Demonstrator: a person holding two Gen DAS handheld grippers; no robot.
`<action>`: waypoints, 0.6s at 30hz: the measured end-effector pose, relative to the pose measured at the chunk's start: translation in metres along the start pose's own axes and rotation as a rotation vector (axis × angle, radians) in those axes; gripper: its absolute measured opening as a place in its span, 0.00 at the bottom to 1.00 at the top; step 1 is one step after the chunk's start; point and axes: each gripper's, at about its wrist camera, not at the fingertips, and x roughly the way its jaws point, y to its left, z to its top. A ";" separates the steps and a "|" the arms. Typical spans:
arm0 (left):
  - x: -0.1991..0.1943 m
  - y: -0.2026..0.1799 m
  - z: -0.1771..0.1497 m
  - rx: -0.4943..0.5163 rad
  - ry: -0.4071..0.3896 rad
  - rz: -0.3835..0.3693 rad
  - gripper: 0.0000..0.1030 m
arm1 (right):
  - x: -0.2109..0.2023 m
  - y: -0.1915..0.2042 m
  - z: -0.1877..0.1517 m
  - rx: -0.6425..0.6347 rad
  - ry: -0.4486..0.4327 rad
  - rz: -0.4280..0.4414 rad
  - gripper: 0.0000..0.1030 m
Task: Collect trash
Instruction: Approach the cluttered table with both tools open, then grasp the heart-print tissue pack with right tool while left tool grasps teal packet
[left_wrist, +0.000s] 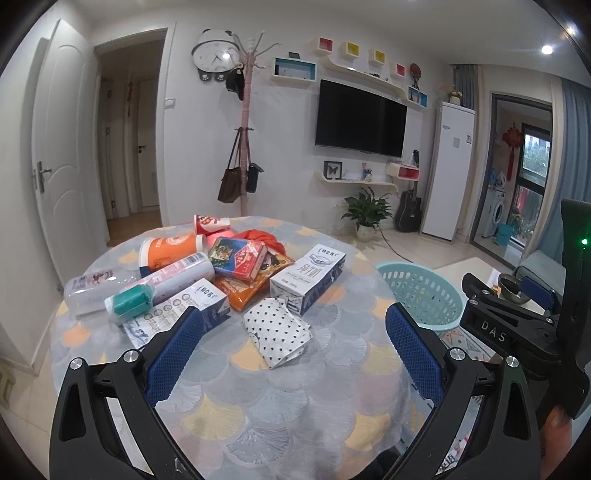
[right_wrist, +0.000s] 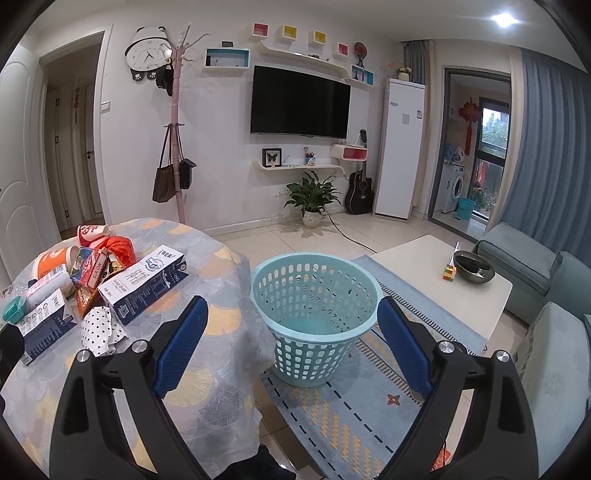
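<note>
Trash lies in a heap on the round table (left_wrist: 295, 398): a polka-dot pouch (left_wrist: 277, 332), two milk cartons (left_wrist: 310, 277) (left_wrist: 192, 306), an orange snack bag (left_wrist: 243, 291), a colourful box (left_wrist: 238, 258), an orange tub (left_wrist: 171, 251) and bottles (left_wrist: 173, 277). My left gripper (left_wrist: 294, 313) hovers open over the table's near side, the pouch just ahead of its fingertips, nothing held. A teal basket (right_wrist: 317, 295) stands empty on the floor right of the table. My right gripper (right_wrist: 292, 303) is open and empty, pointing at the basket from above.
A white coffee table (right_wrist: 424, 266) with a dark bowl (right_wrist: 474, 271) stands right of the basket, and a grey-blue sofa (right_wrist: 554, 350) beyond it. A patterned rug (right_wrist: 332, 417) lies under the basket. The right gripper's body (left_wrist: 517, 321) shows at the left view's right edge.
</note>
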 end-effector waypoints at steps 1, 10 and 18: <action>0.000 0.001 0.000 -0.003 0.002 0.000 0.93 | 0.000 0.001 0.000 -0.002 0.001 0.000 0.86; 0.010 0.016 -0.004 -0.017 0.021 0.019 0.93 | 0.008 0.012 -0.002 -0.021 0.021 0.010 0.86; 0.014 0.077 -0.013 -0.117 0.052 0.041 0.93 | 0.013 0.041 0.001 -0.039 0.014 0.103 0.86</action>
